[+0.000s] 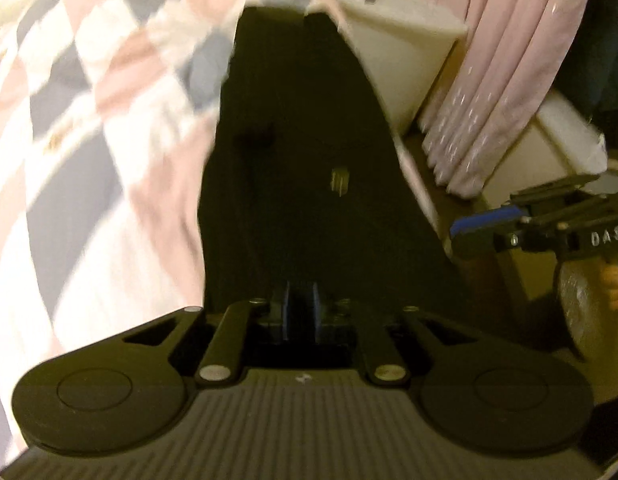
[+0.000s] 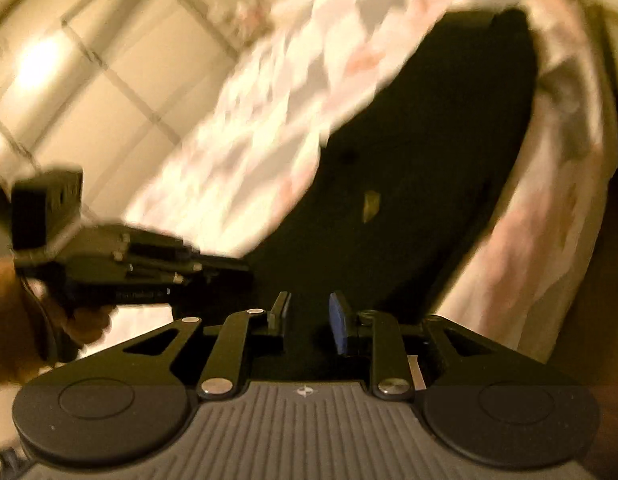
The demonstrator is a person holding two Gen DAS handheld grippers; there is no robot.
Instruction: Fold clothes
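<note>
A black garment [image 1: 301,152] with a small tag stretches from my grippers out over the checkered quilt [image 1: 89,120] on the bed. My left gripper [image 1: 300,308] is shut on its near edge, fingers almost together. In the right wrist view the same black garment [image 2: 409,184] runs forward from my right gripper [image 2: 309,316]. Its fingers stand a narrow gap apart with dark cloth filling the gap. The right gripper [image 1: 465,236] also shows beside the garment's right edge. The left gripper [image 2: 229,276] shows at the garment's left edge.
Pink curtains [image 1: 509,80] hang at the right beside a white box-like unit [image 1: 409,40]. A hand [image 1: 613,284] holds the right tool. A pale tiled wall [image 2: 89,80] rises beyond the bed. Both views are blurred by motion.
</note>
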